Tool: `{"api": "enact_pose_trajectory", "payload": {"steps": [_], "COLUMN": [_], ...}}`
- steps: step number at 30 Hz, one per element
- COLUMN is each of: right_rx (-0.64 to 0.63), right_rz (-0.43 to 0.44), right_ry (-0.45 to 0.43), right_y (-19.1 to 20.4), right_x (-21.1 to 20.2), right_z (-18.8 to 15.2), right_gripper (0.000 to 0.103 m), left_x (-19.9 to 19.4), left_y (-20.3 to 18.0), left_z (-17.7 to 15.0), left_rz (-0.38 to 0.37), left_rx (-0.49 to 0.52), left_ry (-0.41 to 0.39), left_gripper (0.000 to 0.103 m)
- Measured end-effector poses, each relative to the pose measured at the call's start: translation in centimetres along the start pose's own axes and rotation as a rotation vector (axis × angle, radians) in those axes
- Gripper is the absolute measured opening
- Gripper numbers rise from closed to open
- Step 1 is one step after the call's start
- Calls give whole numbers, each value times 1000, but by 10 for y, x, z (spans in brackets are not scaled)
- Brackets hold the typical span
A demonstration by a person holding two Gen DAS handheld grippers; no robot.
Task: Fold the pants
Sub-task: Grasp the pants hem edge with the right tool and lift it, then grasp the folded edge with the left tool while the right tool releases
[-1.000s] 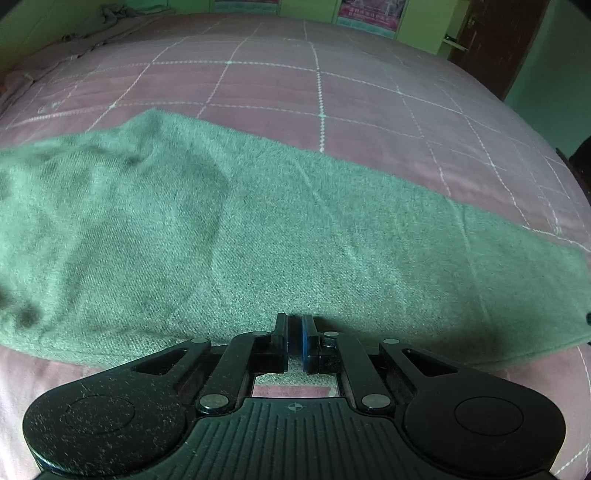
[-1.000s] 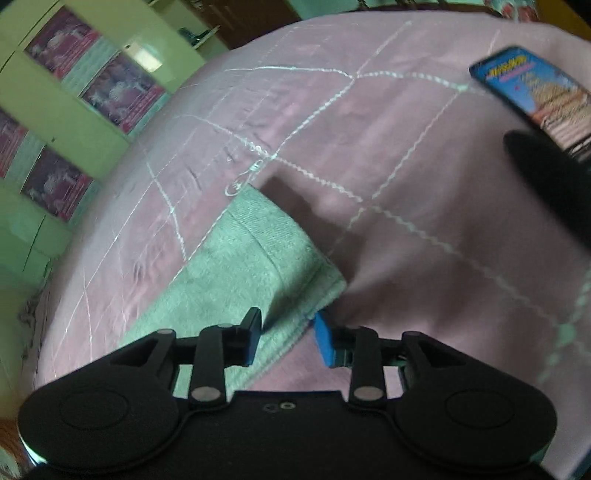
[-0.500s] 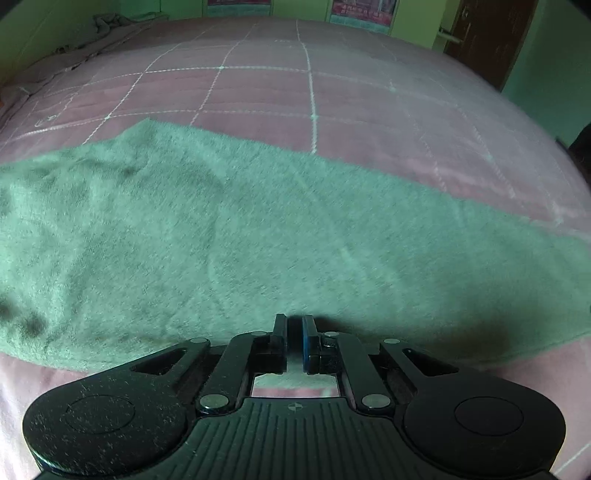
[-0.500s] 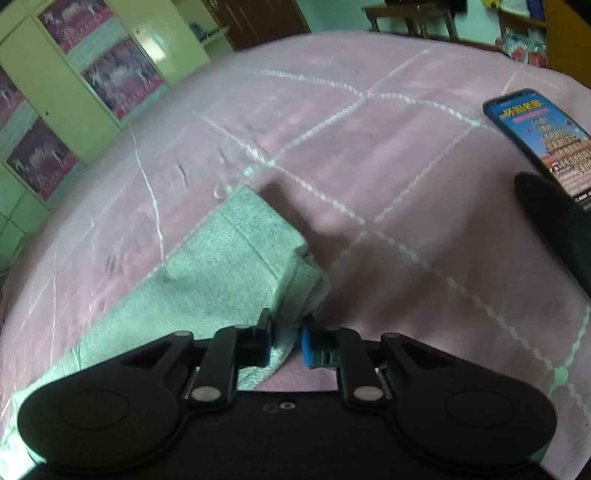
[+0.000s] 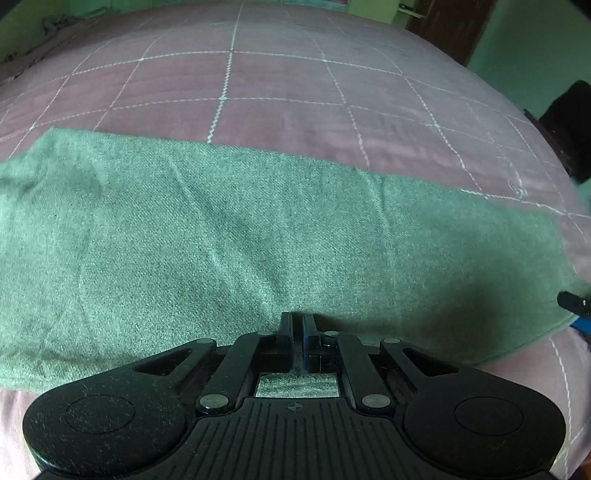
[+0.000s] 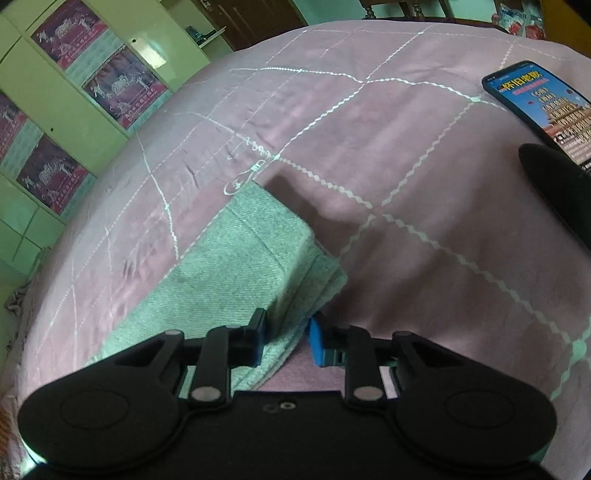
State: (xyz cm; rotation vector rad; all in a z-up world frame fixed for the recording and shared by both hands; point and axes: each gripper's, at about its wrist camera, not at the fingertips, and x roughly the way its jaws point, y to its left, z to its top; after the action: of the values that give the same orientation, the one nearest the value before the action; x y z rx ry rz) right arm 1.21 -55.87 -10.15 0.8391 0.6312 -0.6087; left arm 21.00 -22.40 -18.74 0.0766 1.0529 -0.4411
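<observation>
The green pants (image 5: 258, 229) lie lengthwise across the pink quilted bed (image 5: 280, 85), folded into one long band. My left gripper (image 5: 297, 325) is shut on the pants' near long edge, and green cloth shows between and behind its fingers. In the right wrist view the leg-end corner of the pants (image 6: 243, 258) lies between the blue pads of my right gripper (image 6: 286, 332), which is shut on the bunched layers. One fingertip (image 5: 572, 306) of the right gripper shows at the right edge of the left wrist view, at the hem.
A lit phone (image 6: 543, 107) lies on the bed (image 6: 424, 221) at the far right, with a dark rounded object (image 6: 561, 184) just in front of it. Yellow-green cabinets (image 6: 74, 110) stand beyond the bed. A dark door (image 5: 450, 26) is at the back right.
The right gripper's jaws closed from wide apart onto the hem corner. The left gripper slid rightward with the near edge, and the pants' leg end now shows at the right.
</observation>
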Motion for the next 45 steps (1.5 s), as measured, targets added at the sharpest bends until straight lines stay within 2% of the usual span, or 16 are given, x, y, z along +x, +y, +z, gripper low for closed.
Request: {"api": "enact_pose_trajectory", "payload": {"steps": [10, 13, 17, 22, 26, 28, 30, 31, 32, 34, 36, 37, 38, 41, 43, 45], "right_rx": [-53, -122, -289, -524, -607, -631, -646, -637, -615, -556, -537, -534, -524, -471, -435, -388], "right_rz": [-74, -6, 141, 305, 349, 295, 283, 300, 327, 388, 407, 408, 410, 396, 382, 369], "right_ry": [-48, -115, -139, -52, 137, 244, 226, 234, 255, 245, 175, 149, 127, 99, 91, 95], "right_y": [20, 48, 113, 206, 241, 243, 240, 240, 237, 230, 221, 215, 207, 183, 168, 152], "right_x": [0, -19, -40, -36, 3, 29, 32, 29, 24, 10, -9, -17, -24, -34, -36, -36], "right_z": [-1, 1, -12, -74, -139, -166, -178, -176, -173, -159, -146, -142, -136, -122, -117, -112], "right_gripper": [13, 12, 12, 12, 18, 27, 31, 41, 44, 44, 46, 48, 50, 52, 52, 52], "left_x": [7, -5, -26, -43, -48, -47, -45, -43, -42, -40, -38, -40, -43, -33, -24, -12], "left_y": [6, 21, 65, 128, 158, 165, 169, 169, 169, 164, 158, 156, 153, 146, 142, 138], "left_z": [8, 12, 13, 6, -4, -6, -7, -6, -4, -2, 0, 0, 0, 1, -2, -6], "left_rz": [-26, -62, -45, 21, 41, 4, -80, -126, -164, -229, -246, -242, -252, -284, -289, -297], "left_rx": [-28, -66, -159, -254, -296, -328, -382, -410, -436, -471, -503, -519, -521, -528, -541, -563], "left_ry": [30, 27, -18, -42, -34, -19, 3, 12, 22, 35, 28, -6, -37, -7, 14, 54], "left_gripper": [5, 5, 5, 5, 5, 5, 6, 6, 6, 20, 92, 97, 97, 95, 77, 50]}}
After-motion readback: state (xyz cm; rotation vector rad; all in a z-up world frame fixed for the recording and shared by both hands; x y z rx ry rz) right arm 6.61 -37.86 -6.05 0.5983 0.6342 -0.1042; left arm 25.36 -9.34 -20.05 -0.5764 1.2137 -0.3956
